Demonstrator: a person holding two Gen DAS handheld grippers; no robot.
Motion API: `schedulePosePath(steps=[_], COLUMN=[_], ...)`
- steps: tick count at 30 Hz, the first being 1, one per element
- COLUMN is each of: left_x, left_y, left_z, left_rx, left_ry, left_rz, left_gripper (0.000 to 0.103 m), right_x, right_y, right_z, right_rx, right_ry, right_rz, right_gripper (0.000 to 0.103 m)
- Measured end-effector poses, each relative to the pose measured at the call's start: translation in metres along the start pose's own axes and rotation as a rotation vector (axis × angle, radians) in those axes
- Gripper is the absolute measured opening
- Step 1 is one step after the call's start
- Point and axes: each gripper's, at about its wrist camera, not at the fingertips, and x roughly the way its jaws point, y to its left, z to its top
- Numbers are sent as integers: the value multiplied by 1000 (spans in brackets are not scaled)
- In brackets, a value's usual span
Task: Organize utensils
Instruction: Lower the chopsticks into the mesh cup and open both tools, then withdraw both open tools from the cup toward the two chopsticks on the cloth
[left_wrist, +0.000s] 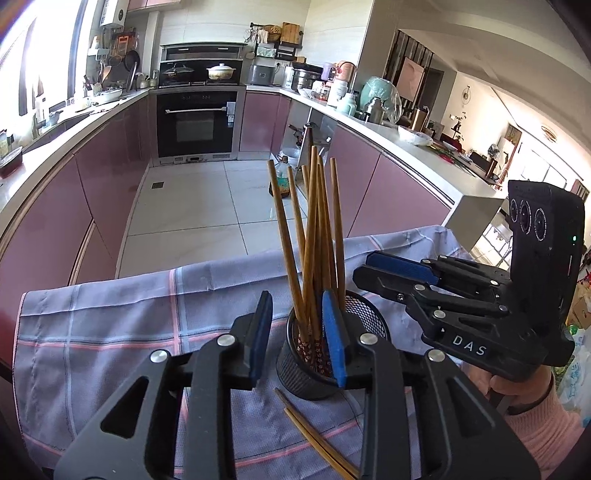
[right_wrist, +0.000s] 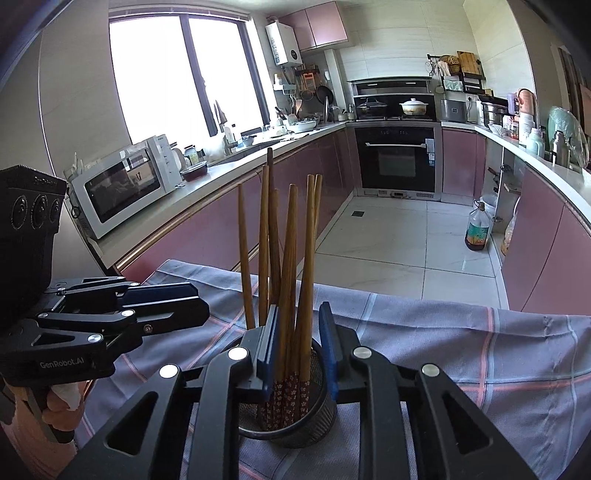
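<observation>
- A black mesh holder (left_wrist: 332, 354) full of upright chopsticks (left_wrist: 317, 236) is seen standing on a checked cloth (left_wrist: 110, 325) spread over the bench; in the left wrist view it lies just past the fingertips, at about 1 o'clock from picture centre.
- Two loose chopsticks (left_wrist: 317, 439) are seen lying on the cloth at about 6 o'clock of the holder, not yet put away.
- The left hand-held gripper (left_wrist: 297, 336) is held with its blue pads slightly spread; nothing is pinched, and its right pad overlaps the holder's rim in the picture.
- The right hand-held gripper (right_wrist: 295, 343) is likewise slightly spread; several chopstick shafts are seen in the gap between its pads, but whether they are touched cannot be told.
- Risk, as judged: the holder looks light and top-heavy, so it could be tipped if the rim is nudged by either hand-held gripper, and the sticks would be spilled.
- Risk: if the right pads are closed here, a bundle could be caught and lifted out.
- Risk: the cloth could be dragged and the holder shifted with it.
- Risk: the thin loose pair could roll or slip when picked from flat cloth.
- Writing: "DAS" is read on the right hand-held gripper in the left wrist view; "GenRobot.AI" is read on the left one in the right wrist view.
</observation>
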Motion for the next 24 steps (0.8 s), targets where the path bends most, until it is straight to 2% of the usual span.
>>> schedulePosePath(steps=[7,14,17,24], left_x=[-13,-32,-40,-52], left_y=[4,4,3,3], left_z=[-18,-40,-51,-76], left_rx=[-21,-30,-29,-33], left_ry=[-38,-81,-93,-99], left_rz=[41,86,111,165], left_gripper=[35,41,48,51], right_x=[-11,-33,-42,-54], right_y=[2,13,19,36], right_z=[-9,-17,-21,-49], right_rx=[-5,-28,-48,-101], right_ry=[-17,-48,-55,-6], right_rz=[29,61,79,132], right_gripper=[22,30,32,34])
